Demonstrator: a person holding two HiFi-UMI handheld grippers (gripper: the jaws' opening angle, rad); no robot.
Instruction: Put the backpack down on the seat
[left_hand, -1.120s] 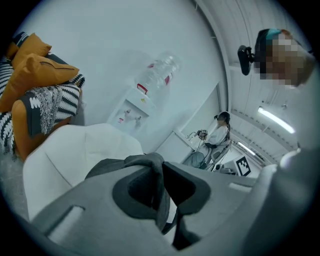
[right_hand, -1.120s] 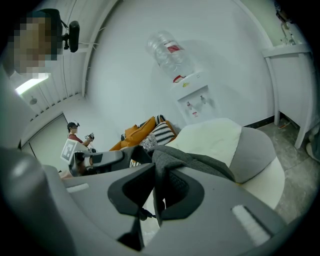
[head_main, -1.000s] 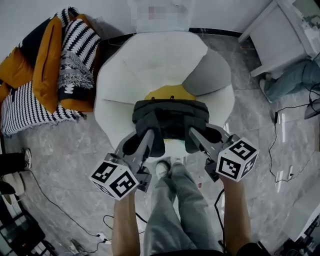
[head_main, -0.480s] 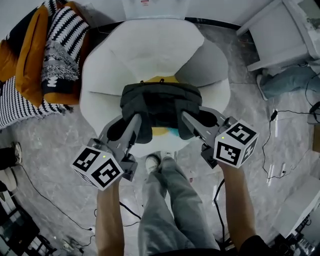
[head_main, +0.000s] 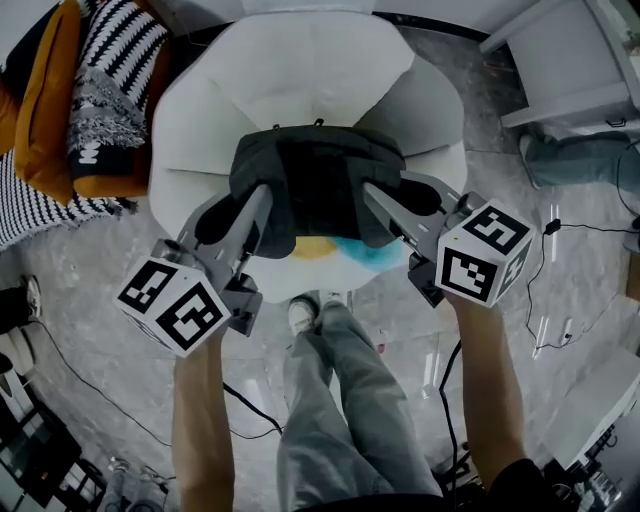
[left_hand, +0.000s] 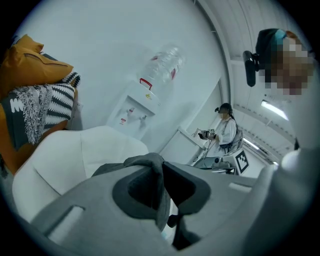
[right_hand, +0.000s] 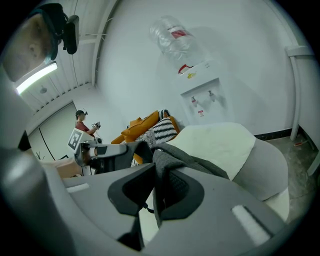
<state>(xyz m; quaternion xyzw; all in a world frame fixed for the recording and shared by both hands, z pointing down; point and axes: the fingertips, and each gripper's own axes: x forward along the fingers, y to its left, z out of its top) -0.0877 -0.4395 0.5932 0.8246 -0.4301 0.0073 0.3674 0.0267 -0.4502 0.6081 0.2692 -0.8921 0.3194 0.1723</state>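
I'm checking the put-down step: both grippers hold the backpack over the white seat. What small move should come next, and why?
Probably lower the backpack straight down onto the seat, keeping the grip for now. The left gripper and right gripper are each shut on its fabric, and it hangs over the seat, seemingly not yet resting there.

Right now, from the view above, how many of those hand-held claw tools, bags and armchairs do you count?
Grey two-jaw grippers with marker cubes: 2, left gripper and right gripper
Dark grey fabric backpack: 1
White padded armchair: 1
Total: 4
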